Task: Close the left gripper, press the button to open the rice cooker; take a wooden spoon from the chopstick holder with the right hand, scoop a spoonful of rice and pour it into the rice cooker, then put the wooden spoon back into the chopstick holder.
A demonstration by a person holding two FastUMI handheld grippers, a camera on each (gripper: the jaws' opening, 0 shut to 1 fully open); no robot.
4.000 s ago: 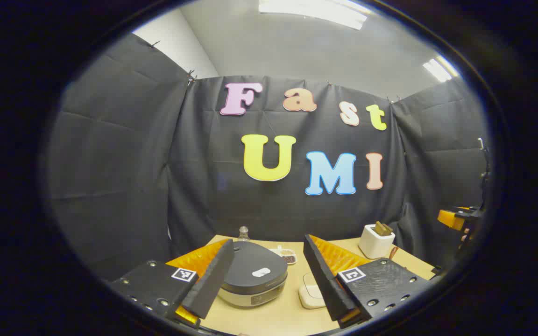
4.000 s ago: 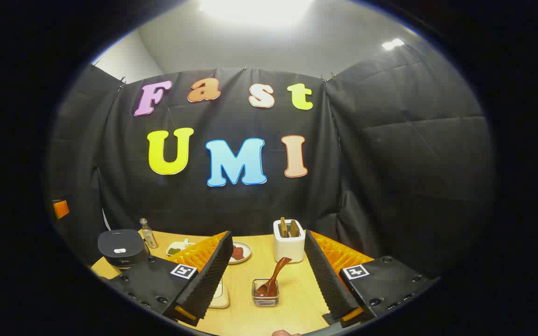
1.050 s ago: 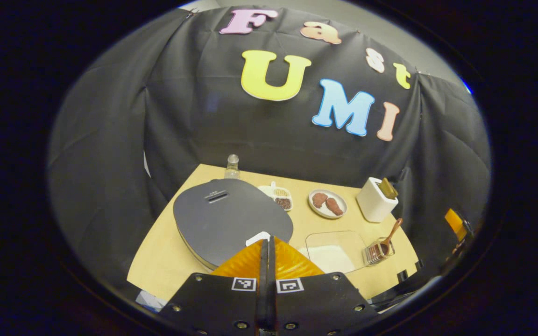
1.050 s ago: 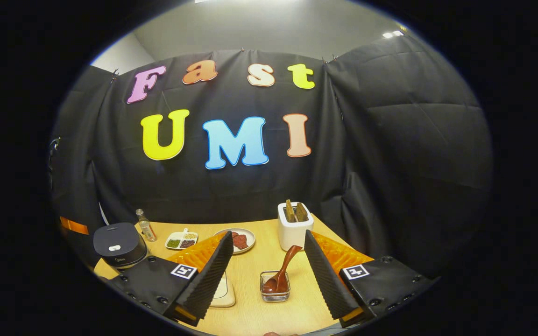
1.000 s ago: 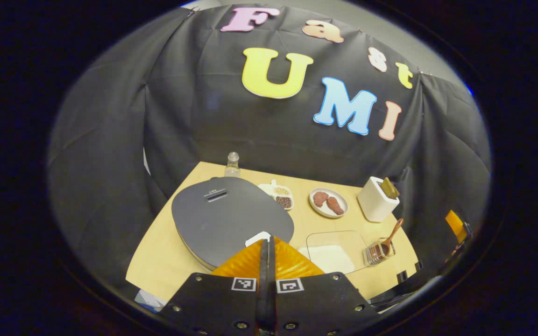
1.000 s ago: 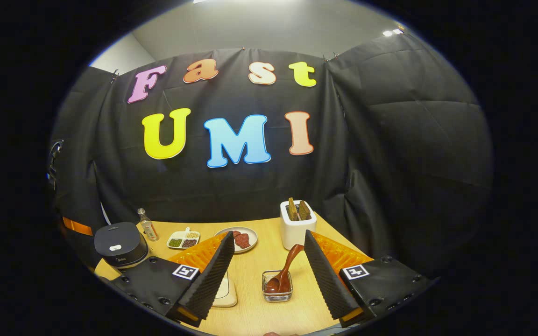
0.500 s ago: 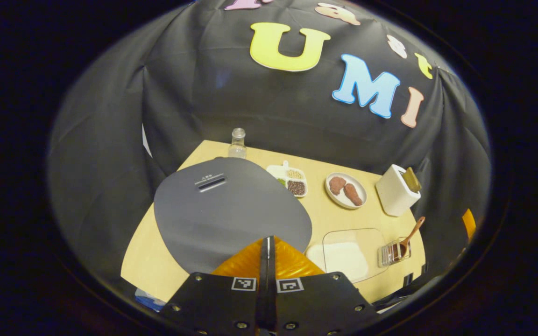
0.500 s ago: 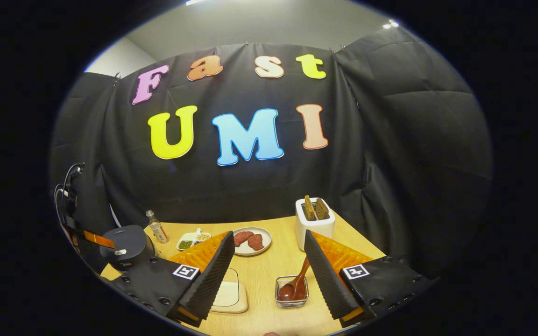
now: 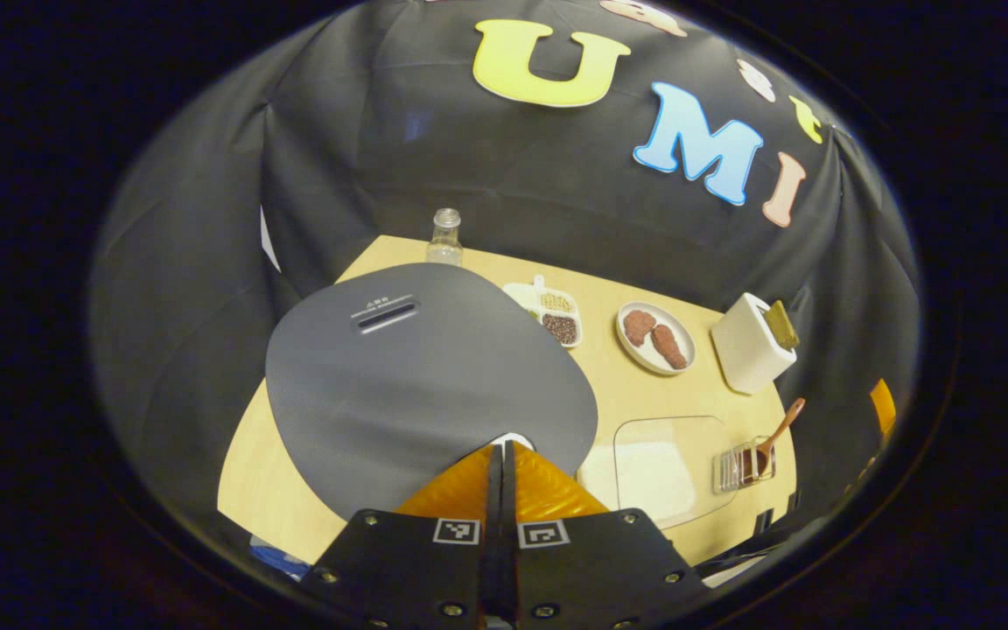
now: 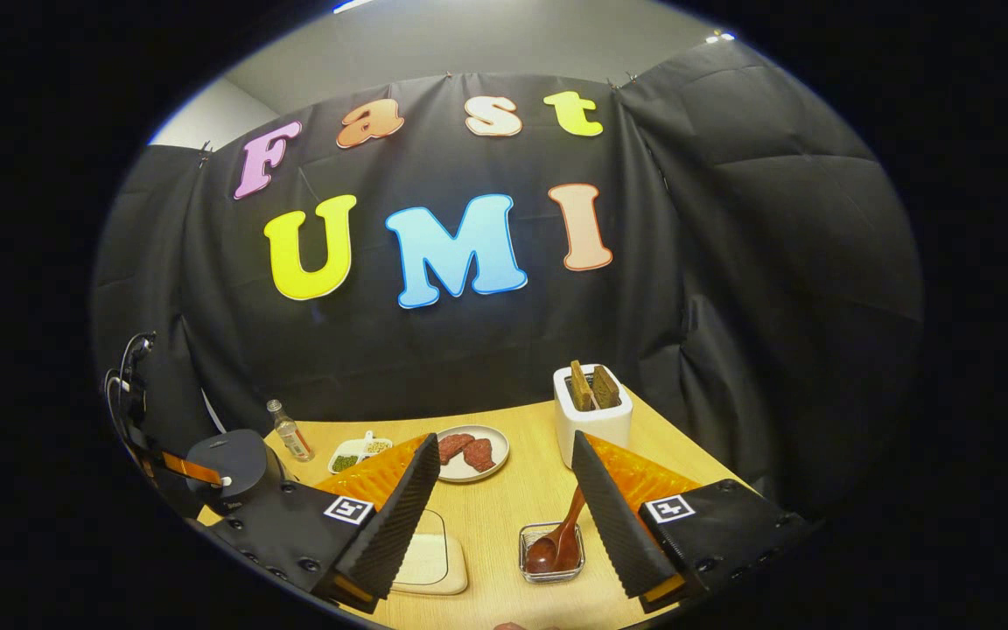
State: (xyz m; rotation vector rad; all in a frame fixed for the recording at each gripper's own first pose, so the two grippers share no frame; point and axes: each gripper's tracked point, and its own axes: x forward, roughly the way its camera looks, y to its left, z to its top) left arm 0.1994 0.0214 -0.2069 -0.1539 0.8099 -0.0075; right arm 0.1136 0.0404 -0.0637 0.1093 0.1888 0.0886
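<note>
The grey rice cooker (image 9: 416, 367) has its lid down. My left gripper (image 9: 500, 448) is shut with nothing in it, its tips right at the lid's white button (image 9: 514, 437). In the right gripper view the cooker (image 10: 237, 459) stands far left, with the left gripper (image 10: 206, 474) reaching its front edge. The white chopstick holder (image 10: 592, 418) has wooden handles sticking out. A brown wooden spoon (image 10: 558, 538) rests in a small glass cup (image 10: 552, 553). My right gripper (image 10: 504, 442) hangs open above the table, short of the cup and holder.
A clear-lidded box of rice (image 9: 657, 464) lies right of the cooker. A plate of meat (image 9: 654, 337), a divided dish of beans (image 9: 548, 311) and a small bottle (image 9: 444, 238) stand farther back. Black cloth walls close the table on three sides.
The left gripper shut, then dropped onto the cooker lid until its tips met the button. The right gripper stayed open and drifted slightly closer to the spoon cup.
</note>
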